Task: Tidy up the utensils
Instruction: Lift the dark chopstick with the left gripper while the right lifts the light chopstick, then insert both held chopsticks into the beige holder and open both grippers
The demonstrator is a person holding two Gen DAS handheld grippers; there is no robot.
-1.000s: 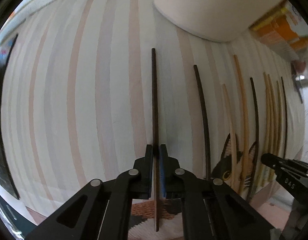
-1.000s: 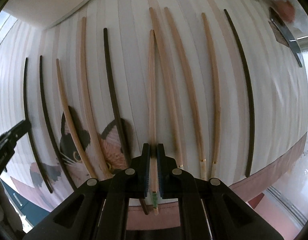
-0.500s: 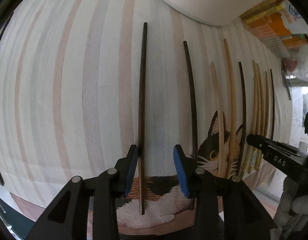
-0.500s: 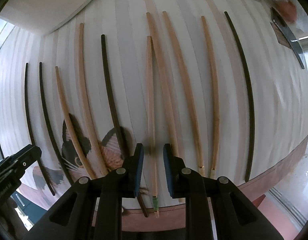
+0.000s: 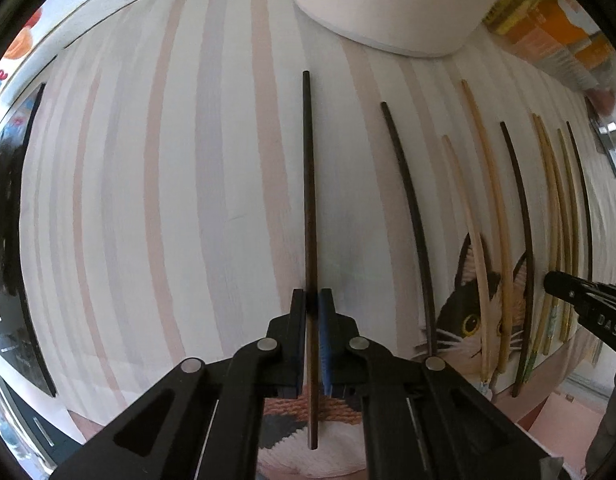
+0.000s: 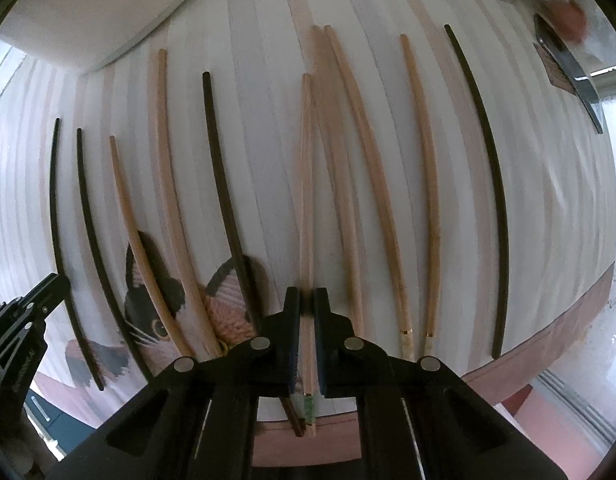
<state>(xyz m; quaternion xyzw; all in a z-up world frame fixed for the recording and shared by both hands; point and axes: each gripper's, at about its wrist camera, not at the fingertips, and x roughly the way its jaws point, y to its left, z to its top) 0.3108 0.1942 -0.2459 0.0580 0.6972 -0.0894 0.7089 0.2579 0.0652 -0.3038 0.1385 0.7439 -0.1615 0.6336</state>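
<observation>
Several chopsticks lie side by side on a striped placemat (image 5: 167, 200) with a cat picture. My left gripper (image 5: 312, 298) is shut on a dark chopstick (image 5: 309, 184), the leftmost of the row. My right gripper (image 6: 306, 298) is shut on a light wooden chopstick (image 6: 305, 184) with a green band near its end, in the middle of the row. Other dark chopsticks (image 6: 221, 184) and light chopsticks (image 6: 368, 168) lie to both sides. The right gripper's tip shows at the right edge of the left wrist view (image 5: 556, 282).
A white round container (image 5: 388, 4) stands at the far edge of the mat. Orange and yellow packages (image 5: 548, 32) sit at the far right. A metal blade-like object (image 6: 568, 72) lies beyond the mat's right side. The mat's near edge (image 6: 528, 360) is close below the chopstick ends.
Both grippers were shut a second ago, opened half a second ago, and have shut again: the left on the dark chopstick, the right on the light chopstick.
</observation>
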